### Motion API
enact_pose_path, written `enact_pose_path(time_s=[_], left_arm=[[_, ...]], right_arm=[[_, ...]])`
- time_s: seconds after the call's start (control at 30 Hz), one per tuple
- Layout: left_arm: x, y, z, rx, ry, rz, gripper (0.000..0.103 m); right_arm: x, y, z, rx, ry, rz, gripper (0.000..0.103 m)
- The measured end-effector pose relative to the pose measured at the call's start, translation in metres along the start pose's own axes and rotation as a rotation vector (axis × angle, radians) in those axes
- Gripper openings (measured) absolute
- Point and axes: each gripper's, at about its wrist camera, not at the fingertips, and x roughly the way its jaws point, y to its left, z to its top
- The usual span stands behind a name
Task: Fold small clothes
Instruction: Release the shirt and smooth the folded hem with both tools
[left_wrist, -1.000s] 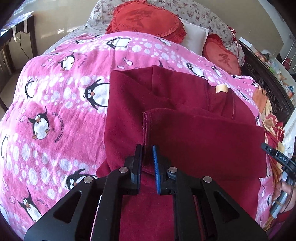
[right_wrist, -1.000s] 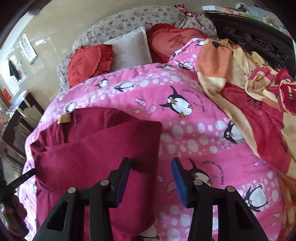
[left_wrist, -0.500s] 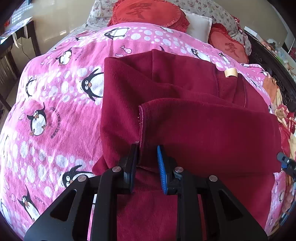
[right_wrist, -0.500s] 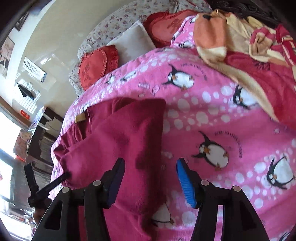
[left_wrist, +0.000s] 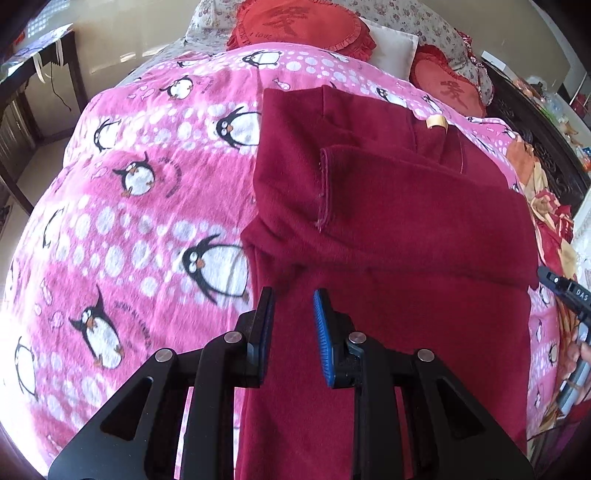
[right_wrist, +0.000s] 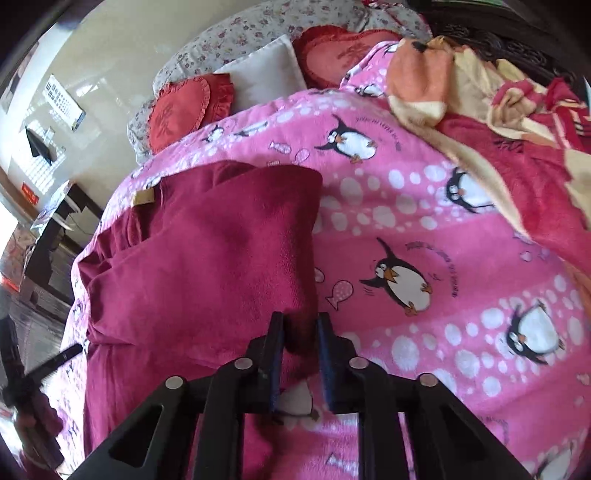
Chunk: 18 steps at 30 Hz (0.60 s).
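Two claws are seen above a dark red fleece garment (left_wrist: 388, 236) that is spread, partly folded, on a pink penguin-print blanket (left_wrist: 140, 206) covering the bed. The left claw (left_wrist: 291, 328) is held released, its jaws apart over the garment's lower portion, with nothing gripped. The right claw (right_wrist: 299, 343) is clenched on the garment's right edge, a fold of red fabric pinched between its jaws. A tan label (left_wrist: 436, 122) is visible near the garment's far end. Red heart-shaped cushions (right_wrist: 188, 107) are propped at the headboard.
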Motion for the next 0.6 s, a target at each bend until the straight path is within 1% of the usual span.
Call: enact_pose_path(time_s=[0.03,0.07,0.13,0.2,0.33,0.37,0.43,0.47,0.53,0.6], left_arm=[[-0.004,0.003,-0.007,0.001,0.007,-0.002,0.021],[-0.007,0.005,-0.015,0.0,0.015,-0.005,0.021],[-0.012,0.01,-0.029,-0.006,0.035,-0.014,0.021],[-0.018,0.013,-0.045,-0.009,0.055,-0.021,0.021],[-0.027,0.022,-0.075,-0.019,0.096,-0.031,0.021],[-0.028,0.024,-0.082,-0.029,0.11,-0.038,0.024],[-0.03,0.028,-0.094,-0.049,0.13,-0.056,0.047],[-0.032,0.03,-0.099,-0.061,0.126,-0.064,0.05],[-0.036,0.033,-0.109,-0.083,0.121,-0.067,0.05],[-0.041,0.036,-0.116,-0.103,0.126,-0.079,0.05]], right_arm=[[-0.008,0.005,-0.004,-0.016,0.002,0.018,0.032],[-0.016,0.011,-0.012,-0.035,0.01,0.042,0.042],[-0.019,0.021,-0.026,-0.057,0.042,0.06,0.05],[-0.022,0.028,-0.048,-0.081,0.099,0.083,0.05],[-0.028,0.024,-0.087,-0.072,0.168,0.109,0.05],[-0.029,0.02,-0.098,-0.062,0.192,0.112,0.05],[-0.03,0.014,-0.115,-0.041,0.24,0.113,0.05],[-0.034,0.012,-0.125,-0.042,0.253,0.112,0.05],[-0.046,0.01,-0.138,-0.037,0.229,0.116,0.05],[-0.054,0.01,-0.15,-0.018,0.25,0.148,0.05]])
